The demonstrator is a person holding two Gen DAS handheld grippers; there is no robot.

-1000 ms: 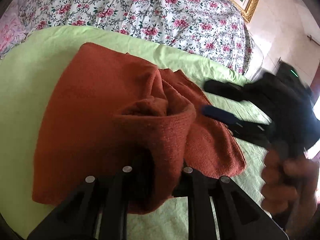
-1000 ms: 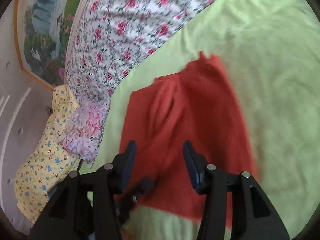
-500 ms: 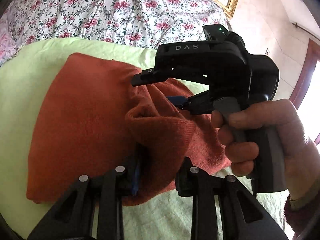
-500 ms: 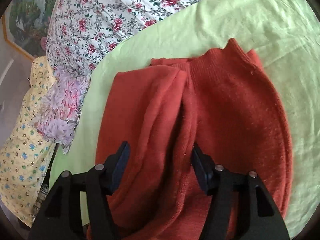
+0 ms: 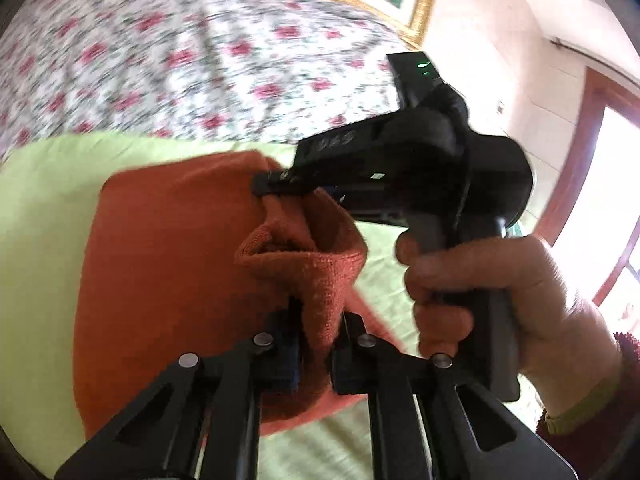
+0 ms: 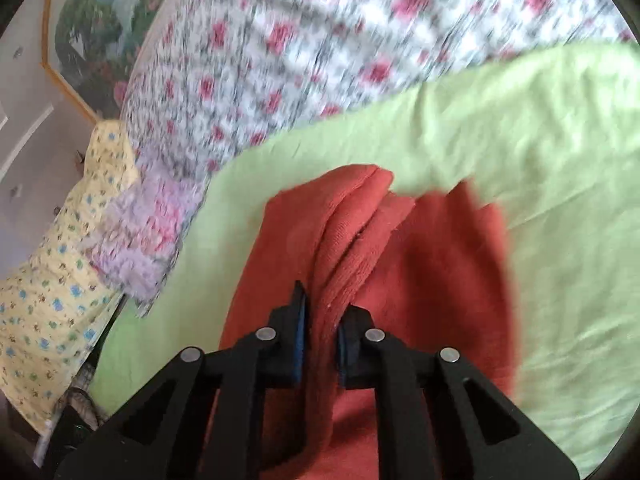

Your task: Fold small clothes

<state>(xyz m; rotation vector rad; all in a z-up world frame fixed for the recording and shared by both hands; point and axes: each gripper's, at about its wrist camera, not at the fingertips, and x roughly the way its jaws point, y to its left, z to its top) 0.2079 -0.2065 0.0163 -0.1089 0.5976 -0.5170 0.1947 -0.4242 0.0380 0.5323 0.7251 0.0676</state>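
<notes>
Both grippers are on the orange garment (image 5: 160, 264), mid-grasp on one fold edge. Left gripper (image 5: 316, 344): fingers closing, a bunched ridge of the knit is between the pads and looks pinched. Right gripper (image 6: 322, 344): same, fingers closing on a doubled ridge of the cloth, pads pressing it from both sides. In the left wrist view I also see the right gripper's body and the hand (image 5: 492, 300) on its handle, its tip on the cloth just beyond my left pinch, so the two grasps sit close together along the same ridge. The garment lies on the green sheet (image 6: 540, 152) spread over the bed, with the floral bedspread (image 5: 180, 60) at the far side; most of the cloth is flat on the sheet left of the left gripper, only the pinched ridge stands up. Heavy blur on the background in both views. My read: this is the pick-up for a fold, edge gathered, nothing laid over yet. Next move needs both pinches to hold while I carry the edge across the flat part and set it down aligned. Risk: the grasps are close together, so the outer corners may sag or drag. Can't tell how many layers each pinch has.
</notes>
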